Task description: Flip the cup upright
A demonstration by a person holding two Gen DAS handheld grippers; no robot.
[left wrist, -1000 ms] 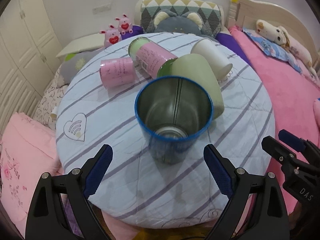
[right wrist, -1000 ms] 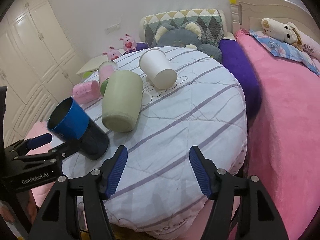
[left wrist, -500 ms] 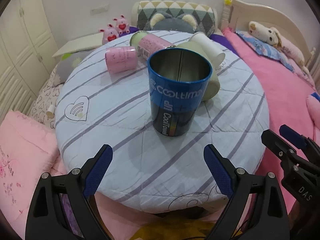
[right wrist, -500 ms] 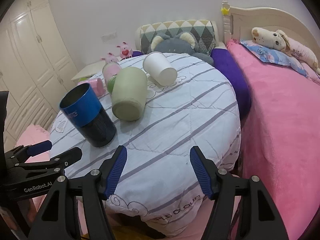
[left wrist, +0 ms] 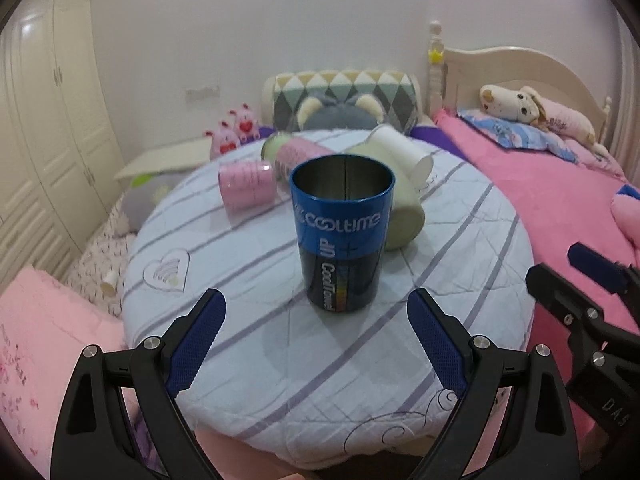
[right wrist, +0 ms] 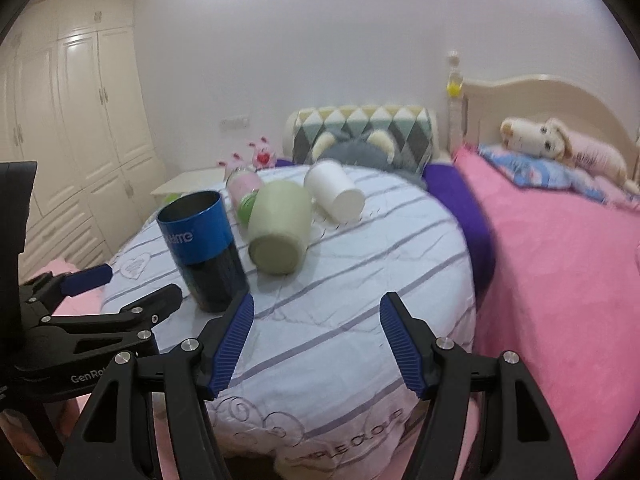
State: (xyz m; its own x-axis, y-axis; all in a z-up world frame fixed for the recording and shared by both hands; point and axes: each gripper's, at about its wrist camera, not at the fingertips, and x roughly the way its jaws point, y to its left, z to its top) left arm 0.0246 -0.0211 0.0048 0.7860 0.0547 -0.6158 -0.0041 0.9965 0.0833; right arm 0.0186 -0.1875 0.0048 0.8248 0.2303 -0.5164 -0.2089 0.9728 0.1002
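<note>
The blue metal cup (left wrist: 343,232) is standing upright, mouth up, on the striped tabletop (left wrist: 460,280), just in front of the green cup (left wrist: 404,216) lying on its side. The left tool (left wrist: 316,340) is hanging short of it with its two blue-padded fingers (left wrist: 195,342) spread wide and gripping nothing; the right tool (right wrist: 316,344) is likewise spread and empty, off to the cup's right. The flip of this cup looks finished, so the step in hand seems to be drawing clear. Doing it well means pulling the left tool straight back along its own line, keeping both fingers wide of the cup's walls, since a tall, light cup on soft quilted cloth is probably tipping easily. The white cup (right wrist: 336,192), pink cup (left wrist: 246,186) and pink-labelled jar (left wrist: 292,154) are lying on their sides behind.
</note>
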